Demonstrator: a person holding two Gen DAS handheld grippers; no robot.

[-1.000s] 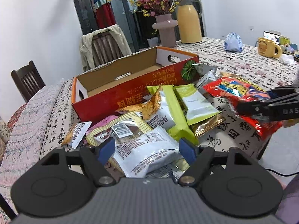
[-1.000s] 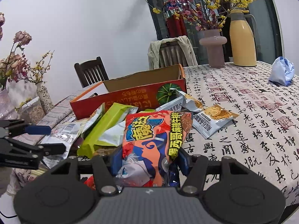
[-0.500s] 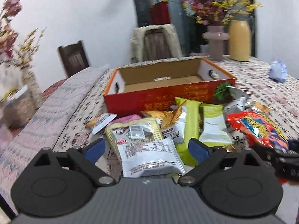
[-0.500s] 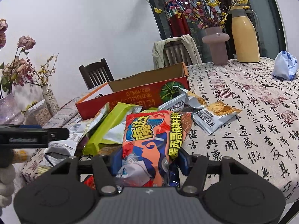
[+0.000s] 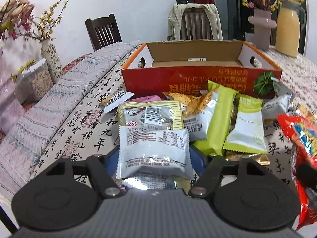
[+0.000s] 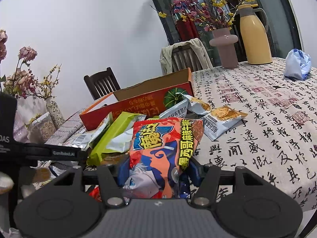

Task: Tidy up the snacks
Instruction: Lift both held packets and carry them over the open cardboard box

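Note:
A silver-white snack packet (image 5: pixel 154 144) lies between the blue pads of my left gripper (image 5: pixel 153 158). The jaws are closing and touch its two side edges. It sits at the near end of a pile of snacks on the calligraphy tablecloth (image 5: pixel 89 130), with green packets (image 5: pixel 220 119) and a yellow-striped one (image 5: pixel 150 115) behind. An open red-orange cardboard box (image 5: pixel 198 79) stands behind the pile, its floor nearly bare. My right gripper (image 6: pixel 154 174) is shut on a red-orange chip bag (image 6: pixel 162 150), held upright beside the pile. That bag (image 5: pixel 301 138) shows at the right edge of the left wrist view.
A yellow jug (image 6: pixel 254 35), a pink vase (image 6: pixel 225 47) of flowers and a blue-white bag (image 6: pixel 297 65) stand far back on the table. Two chairs (image 5: pixel 195 21) stand behind it, one draped with a jacket. The table's near edge lies just below both grippers.
The left wrist view rolled from tilted to level. Its jaws spread wide, then narrowed onto the silver packet. The right gripper kept still with the chip bag.

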